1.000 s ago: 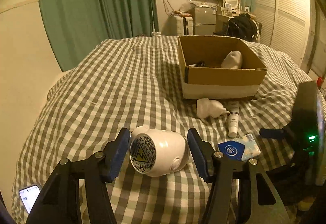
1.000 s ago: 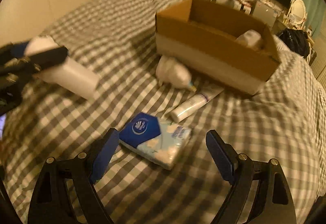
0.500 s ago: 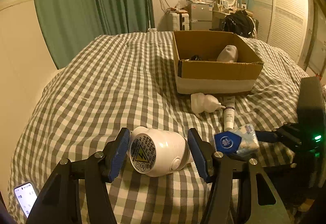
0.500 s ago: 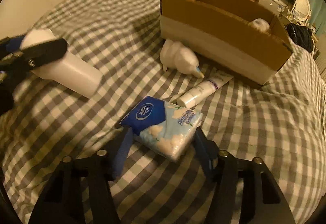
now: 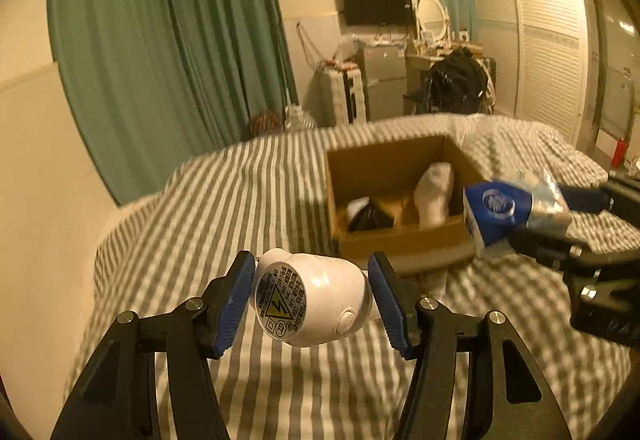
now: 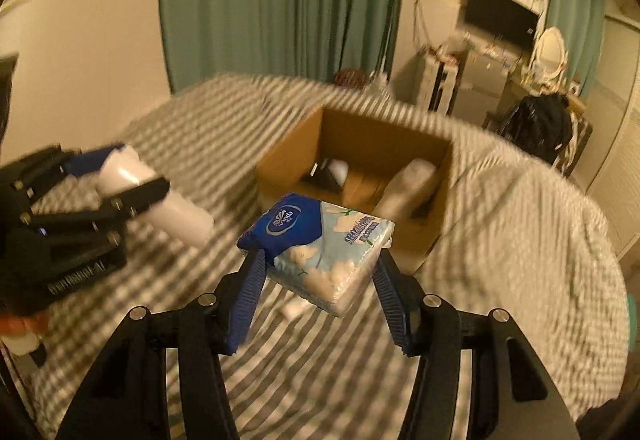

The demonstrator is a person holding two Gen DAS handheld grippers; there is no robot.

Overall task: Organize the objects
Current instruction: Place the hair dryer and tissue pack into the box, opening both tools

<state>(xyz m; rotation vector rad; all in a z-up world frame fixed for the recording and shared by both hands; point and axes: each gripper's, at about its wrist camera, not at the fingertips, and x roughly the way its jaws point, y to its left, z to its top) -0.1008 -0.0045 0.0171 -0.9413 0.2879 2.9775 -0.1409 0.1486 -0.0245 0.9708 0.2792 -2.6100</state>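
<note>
Cardboard box (image 5: 400, 244): it is sitting on the checked bedspread (image 5: 224, 208) ahead of both your grippers, toward the bed's far right part, open top up, near wall facing you.

Left gripper (image 5: 312, 300): you are clamping its blue pads on the white plastic device (image 5: 316, 304), one pad at each end, so the device's long axis is lying crosswise between the fingers, warning label toward the camera.

Box from the left gripper: it is lying ahead and to the right, well apart, so I judge you are needing a forward and rightward carry over the near wall.

Right gripper (image 6: 320, 280): you are squeezing the blue and white tissue pack (image 6: 320, 252) by its two side corners, held off the bedspread with one corner pointing down.

Box from the right gripper: it is lying straight ahead, its near wall just beyond the pack; this arm is looking nearer to the box.

Inside the box: a white rounded item (image 5: 434, 196) is leaning at the right, and a black and white thing (image 5: 366, 214) is lying at the left; the floor between them is looking free.

In the way: in the left wrist view the tissue pack (image 5: 516, 212) is hanging by the box's right near corner, so both loads may be crowding one opening.

Beyond the bed: green curtains (image 5: 160, 52) are hanging at the far left edge.
</note>
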